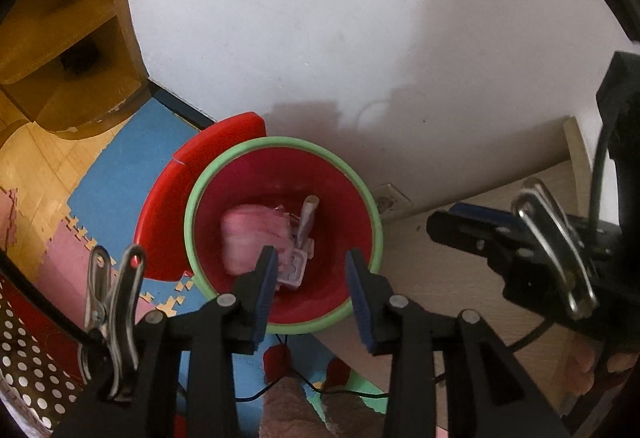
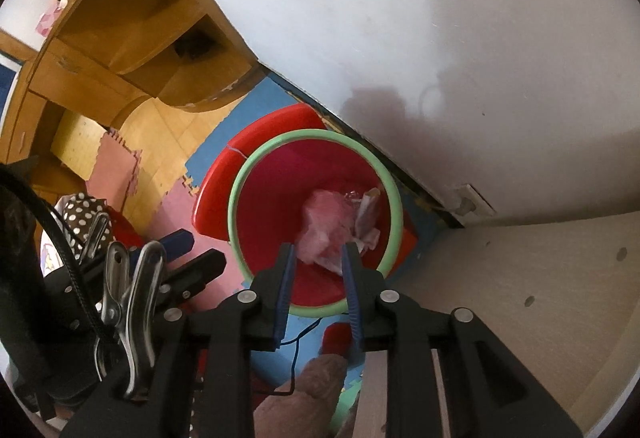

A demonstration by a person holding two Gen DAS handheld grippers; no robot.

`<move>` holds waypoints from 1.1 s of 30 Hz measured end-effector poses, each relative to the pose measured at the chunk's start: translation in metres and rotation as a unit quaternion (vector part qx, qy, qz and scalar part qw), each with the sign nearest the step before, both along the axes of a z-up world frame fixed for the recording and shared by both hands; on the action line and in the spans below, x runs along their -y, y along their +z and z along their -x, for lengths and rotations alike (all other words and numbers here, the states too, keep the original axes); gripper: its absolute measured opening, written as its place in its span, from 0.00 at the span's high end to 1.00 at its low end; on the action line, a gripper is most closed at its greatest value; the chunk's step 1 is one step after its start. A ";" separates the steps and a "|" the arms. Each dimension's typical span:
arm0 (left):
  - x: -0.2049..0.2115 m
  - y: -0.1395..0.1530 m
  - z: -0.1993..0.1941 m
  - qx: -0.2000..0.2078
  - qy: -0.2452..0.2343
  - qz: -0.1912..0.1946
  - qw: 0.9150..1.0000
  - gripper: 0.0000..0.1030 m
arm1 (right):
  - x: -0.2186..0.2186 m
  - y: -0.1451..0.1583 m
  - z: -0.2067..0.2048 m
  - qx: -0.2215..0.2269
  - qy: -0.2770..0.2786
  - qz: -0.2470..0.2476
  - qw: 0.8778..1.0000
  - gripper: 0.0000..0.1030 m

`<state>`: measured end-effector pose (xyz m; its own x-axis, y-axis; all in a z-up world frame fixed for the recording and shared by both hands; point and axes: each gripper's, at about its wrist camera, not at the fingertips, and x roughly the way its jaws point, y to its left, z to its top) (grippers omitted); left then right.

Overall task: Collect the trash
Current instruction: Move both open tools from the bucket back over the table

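Observation:
A red bin with a green rim (image 1: 280,141) (image 2: 316,134) stands on the floor against the white wall. Inside it lie a crumpled pink wad (image 1: 248,234) (image 2: 326,226), a small white plastic blister (image 1: 294,268) and a torn wrapper (image 2: 366,218). My left gripper (image 1: 314,278) hangs over the bin's near side, open, with nothing between its blue pads. My right gripper (image 2: 318,270) also points down into the bin, its pads a little apart and bare; the pink wad shows through the gap, lying lower in the bin. Each gripper shows in the other's view: right gripper (image 1: 444,222), left gripper (image 2: 192,254).
A red lid (image 1: 224,142) (image 2: 272,122) leans behind the bin. A wooden shelf unit (image 1: 60,58) (image 2: 132,38) is at the left. Foam floor mats (image 1: 120,158), a wall socket (image 1: 390,198) (image 2: 468,202), a beige panel (image 1: 460,278) (image 2: 520,278) and a black cable (image 1: 300,390) lie around.

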<state>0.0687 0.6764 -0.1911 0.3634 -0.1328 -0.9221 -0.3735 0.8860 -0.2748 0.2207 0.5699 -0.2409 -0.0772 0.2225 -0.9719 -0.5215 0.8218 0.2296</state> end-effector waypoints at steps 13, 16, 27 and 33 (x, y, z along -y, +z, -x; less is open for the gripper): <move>0.011 0.011 0.012 0.003 -0.016 0.001 1.000 0.65 | 0.008 0.024 0.013 0.003 -0.022 -0.023 0.999 0.76; 0.017 0.014 0.017 0.004 -0.021 0.000 1.000 0.65 | 0.012 0.030 0.020 0.008 -0.028 -0.027 0.999 0.76; 0.047 0.039 0.035 0.019 -0.055 -0.011 0.998 0.65 | 0.041 0.063 0.045 0.027 -0.062 -0.055 0.996 0.76; 0.064 0.058 0.051 0.029 -0.070 -0.022 0.997 0.65 | 0.056 0.087 0.061 0.047 -0.073 -0.070 0.994 0.76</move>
<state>0.0176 0.6122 -0.1335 0.3970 -0.1466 -0.9060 -0.2297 0.9399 -0.2528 0.1592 0.5138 -0.1539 0.0551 0.3580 -0.9321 -0.4237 0.8537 0.3028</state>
